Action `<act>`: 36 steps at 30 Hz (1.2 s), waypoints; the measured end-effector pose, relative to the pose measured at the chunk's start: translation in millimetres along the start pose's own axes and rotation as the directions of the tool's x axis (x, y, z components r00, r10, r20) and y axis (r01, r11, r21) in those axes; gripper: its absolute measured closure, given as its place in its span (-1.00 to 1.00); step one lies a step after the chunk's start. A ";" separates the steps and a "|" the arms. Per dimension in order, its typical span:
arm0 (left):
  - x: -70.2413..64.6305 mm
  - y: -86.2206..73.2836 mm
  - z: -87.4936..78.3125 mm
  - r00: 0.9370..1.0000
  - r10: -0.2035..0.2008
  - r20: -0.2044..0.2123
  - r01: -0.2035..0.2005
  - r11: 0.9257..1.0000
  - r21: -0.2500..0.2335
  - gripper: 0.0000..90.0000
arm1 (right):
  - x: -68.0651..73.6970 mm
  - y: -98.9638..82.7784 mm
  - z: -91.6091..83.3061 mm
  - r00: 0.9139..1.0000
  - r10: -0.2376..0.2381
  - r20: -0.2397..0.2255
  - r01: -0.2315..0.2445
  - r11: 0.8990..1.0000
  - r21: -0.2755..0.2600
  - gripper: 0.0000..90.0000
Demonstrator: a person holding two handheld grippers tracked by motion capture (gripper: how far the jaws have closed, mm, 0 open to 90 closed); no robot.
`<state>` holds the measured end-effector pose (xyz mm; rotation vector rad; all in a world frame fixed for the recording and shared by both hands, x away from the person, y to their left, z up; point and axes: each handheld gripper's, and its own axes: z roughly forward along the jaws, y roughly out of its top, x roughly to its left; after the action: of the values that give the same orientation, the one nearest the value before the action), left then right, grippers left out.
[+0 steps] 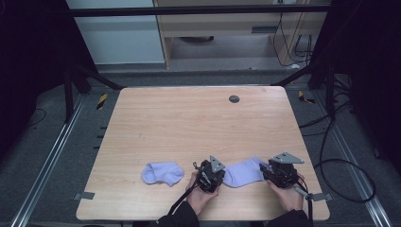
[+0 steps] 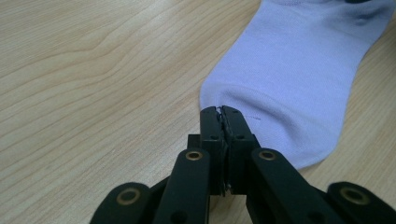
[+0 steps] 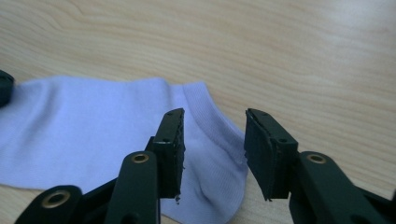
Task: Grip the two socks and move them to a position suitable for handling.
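A flat lavender sock point(image 1: 242, 171) lies near the table's front edge, between my two grippers. My left gripper point(image 1: 221, 174) is at its left end. In the left gripper view the jaws are pressed together, shut on the rounded toe edge of the sock point(image 2: 289, 70). My right gripper point(image 1: 263, 170) is at the sock's other end. In the right gripper view it point(image 3: 214, 114) stands open, with the ribbed cuff of the sock point(image 3: 93, 121) lying below and between its jaws. A second lavender sock point(image 1: 162, 173) lies crumpled to the left, apart from both grippers.
The wooden table point(image 1: 189, 123) has a small grey round cap point(image 1: 234, 99) near its far edge. Metal rails run along both sides on the floor. Black cables point(image 1: 345, 161) loop on the floor at the right.
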<state>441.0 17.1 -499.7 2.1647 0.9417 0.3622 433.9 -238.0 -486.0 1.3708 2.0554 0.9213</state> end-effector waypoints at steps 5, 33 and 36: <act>-0.2 0.1 0.2 1.000 0.000 -0.001 0.000 1.000 0.000 0.96 | -4.6 -3.2 9.7 1.000 0.001 0.013 -0.001 0.999 0.042 0.42; 16.8 14.6 -3.8 1.000 -0.017 -0.020 0.016 0.999 -0.048 0.57 | -8.7 -2.9 -10.0 0.997 0.070 -0.010 -0.070 0.997 0.043 1.00; 24.2 17.4 -15.4 1.000 -0.024 0.000 0.023 0.998 -0.058 0.39 | -7.1 -0.2 -16.2 0.996 0.080 -0.026 -0.080 0.997 -0.002 0.85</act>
<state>458.9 34.5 -477.3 2.0991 0.9451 0.3750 424.8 -248.8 -475.5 1.4563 2.0298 0.9802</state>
